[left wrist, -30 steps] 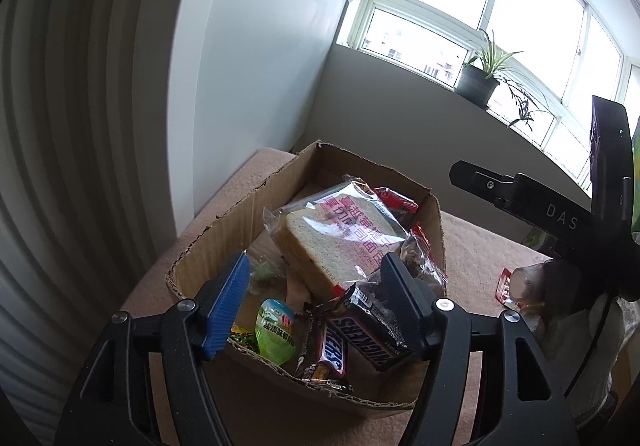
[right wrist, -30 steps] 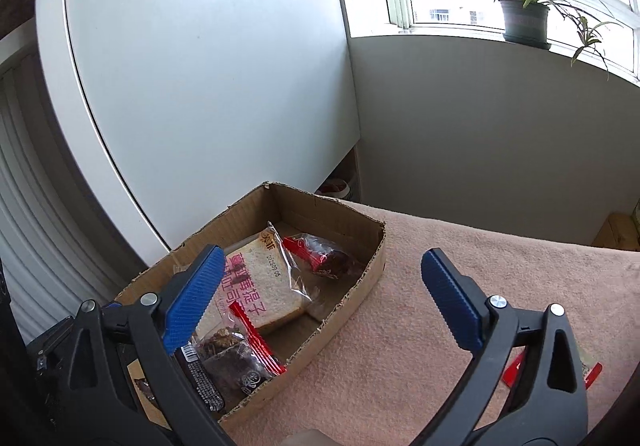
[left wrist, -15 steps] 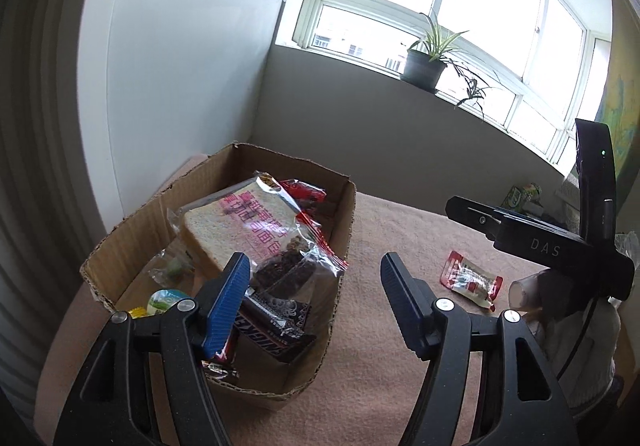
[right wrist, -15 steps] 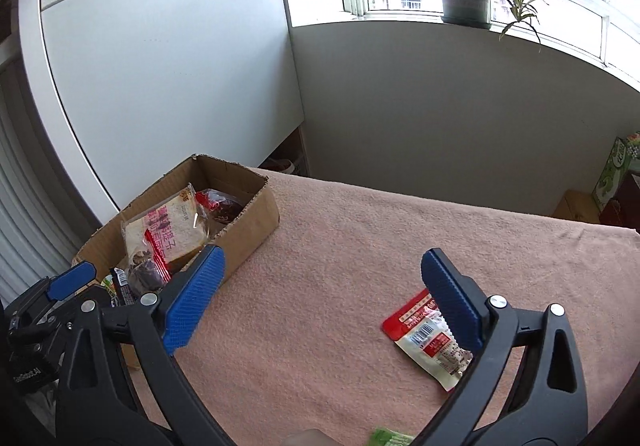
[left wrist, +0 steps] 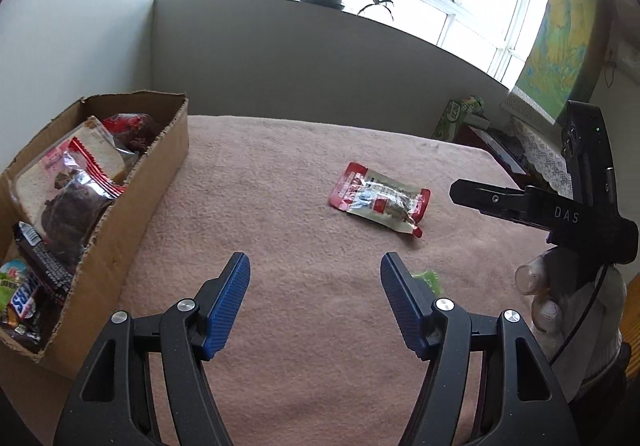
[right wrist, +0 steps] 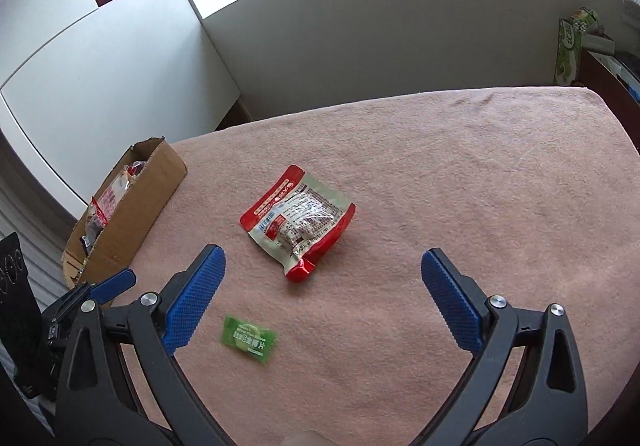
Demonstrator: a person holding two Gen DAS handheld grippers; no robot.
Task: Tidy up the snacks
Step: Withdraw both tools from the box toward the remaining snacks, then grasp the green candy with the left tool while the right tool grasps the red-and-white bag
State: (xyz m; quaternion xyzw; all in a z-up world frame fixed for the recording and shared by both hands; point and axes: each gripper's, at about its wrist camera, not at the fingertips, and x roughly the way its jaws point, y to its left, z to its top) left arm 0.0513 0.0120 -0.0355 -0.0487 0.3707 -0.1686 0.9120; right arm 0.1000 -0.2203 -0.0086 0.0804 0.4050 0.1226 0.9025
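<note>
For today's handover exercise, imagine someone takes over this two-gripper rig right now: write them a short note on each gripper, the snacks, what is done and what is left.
Left gripper: open, empty, above the pink cloth-covered table.
Right gripper: open, empty, above the table, facing the loose snacks.
Brown cardboard box at the table's left edge: already holds a wrapped bread slice, dark snack bags and chocolate bars.
Left to do: the red and silver snack pouch lies flat mid-table, and the small green candy packet lies nearer the right gripper's left finger. Both probably go into the box.
</note>
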